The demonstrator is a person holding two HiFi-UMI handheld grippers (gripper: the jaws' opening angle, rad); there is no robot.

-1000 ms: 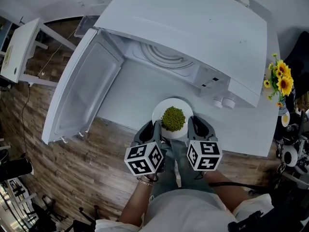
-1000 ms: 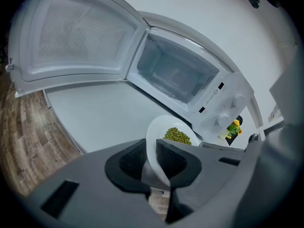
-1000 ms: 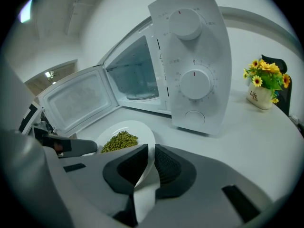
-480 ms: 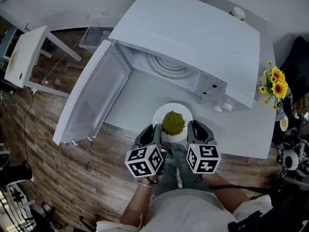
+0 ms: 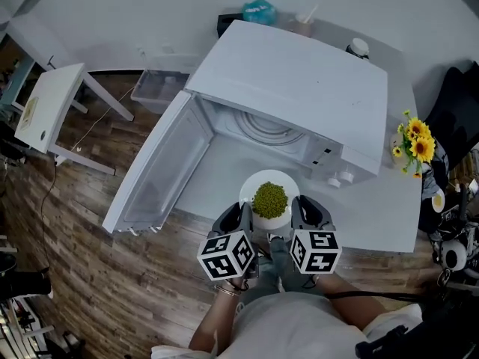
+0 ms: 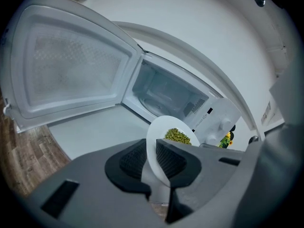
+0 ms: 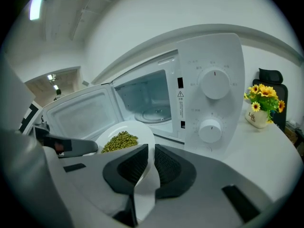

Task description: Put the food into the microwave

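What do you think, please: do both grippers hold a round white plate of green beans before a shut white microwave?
No: the door of the white microwave is open, as the head view shows. The left gripper and right gripper do hold the round white plate before it.

The plate [image 5: 289, 182] is before the microwave [image 5: 299, 88], flowers [image 5: 412, 140] right.

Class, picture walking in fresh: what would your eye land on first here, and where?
First, the white plate heaped with green beans, gripped at its rim by the left tool and the right tool, just before the microwave. Its door stands wide open to the left; yellow flowers stand at the far right.
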